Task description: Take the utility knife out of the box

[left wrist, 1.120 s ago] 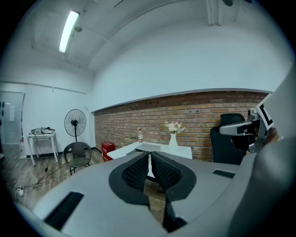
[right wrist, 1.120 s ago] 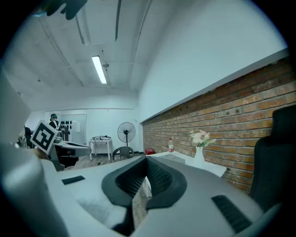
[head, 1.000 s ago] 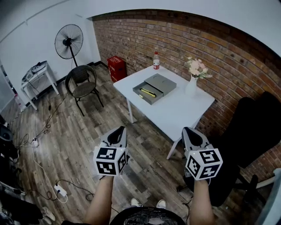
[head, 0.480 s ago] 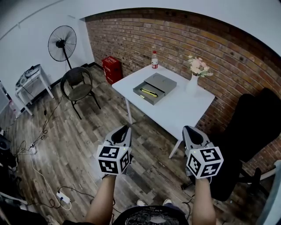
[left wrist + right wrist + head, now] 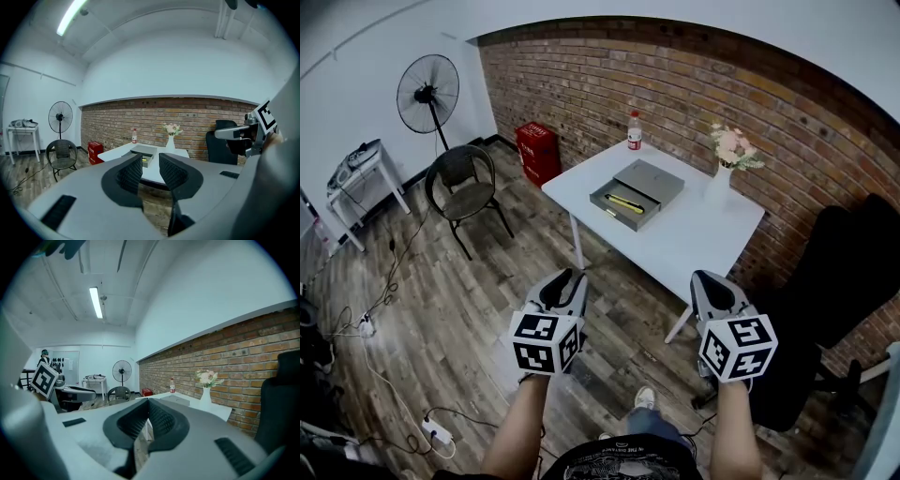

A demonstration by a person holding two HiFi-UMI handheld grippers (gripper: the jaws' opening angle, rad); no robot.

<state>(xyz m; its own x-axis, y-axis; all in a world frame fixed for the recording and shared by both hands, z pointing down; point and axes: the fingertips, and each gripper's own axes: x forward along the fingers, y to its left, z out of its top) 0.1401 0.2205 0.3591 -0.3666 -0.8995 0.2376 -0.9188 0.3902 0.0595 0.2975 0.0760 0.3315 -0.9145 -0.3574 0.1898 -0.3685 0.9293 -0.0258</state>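
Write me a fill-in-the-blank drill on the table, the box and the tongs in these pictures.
The utility knife lying in the open box is ____ in colour.
The vase on the white table holds ____.
The right tongs are shut and hold ____.
The wall behind the table is built of ____.
Missing words: yellow; flowers; nothing; brick.

The left gripper (image 5: 151,163) points at the table (image 5: 117,152). Its jaws are opening, with nothing between them. On the table stand a box (image 5: 146,150), a bottle (image 5: 134,136) and a vase (image 5: 170,142). Left of the table are a crate (image 5: 95,150), a chair (image 5: 62,154) and a fan (image 5: 60,117). A brick wall (image 5: 197,122) runs behind the table.
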